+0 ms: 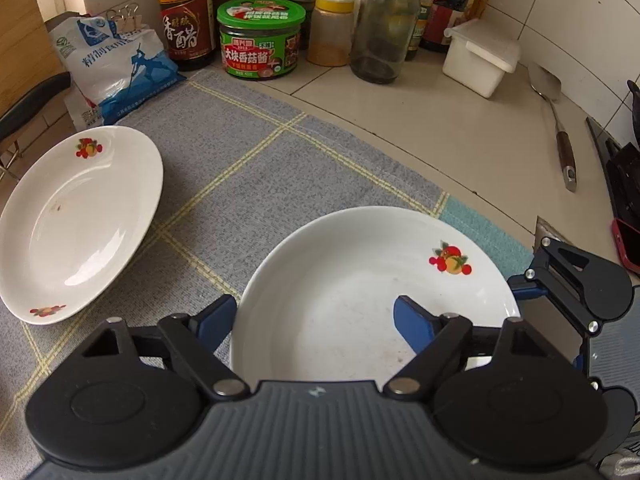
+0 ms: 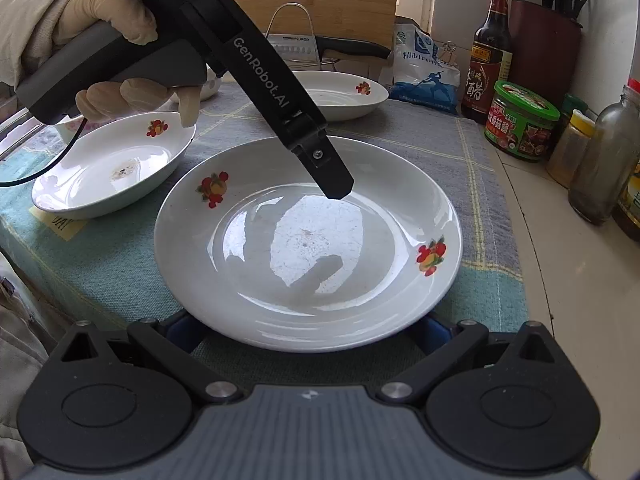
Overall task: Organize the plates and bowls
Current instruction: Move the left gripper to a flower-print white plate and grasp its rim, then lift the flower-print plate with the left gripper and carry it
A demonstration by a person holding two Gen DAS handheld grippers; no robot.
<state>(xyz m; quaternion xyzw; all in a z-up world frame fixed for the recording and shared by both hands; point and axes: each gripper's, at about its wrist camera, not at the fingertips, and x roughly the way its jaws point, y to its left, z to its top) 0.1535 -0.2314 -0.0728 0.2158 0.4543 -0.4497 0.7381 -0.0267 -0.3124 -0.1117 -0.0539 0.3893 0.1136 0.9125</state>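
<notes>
Centre plate (image 2: 308,240): lies flat on the grey checked cloth (image 1: 256,168); all other places are given from it.
Left gripper (image 1: 316,320): fingers spread wide, one outside the rim, one above the inside; probably to straddle the edge before pinching.
Right gripper (image 2: 308,330): fingers spread, low at the near rim, gripping nothing.
Second plate (image 2: 340,92): behind it, near the salt bag (image 2: 424,76).
Third plate (image 2: 116,160): just beside it, to its left.
Likely aim: stacking the plates.
</notes>
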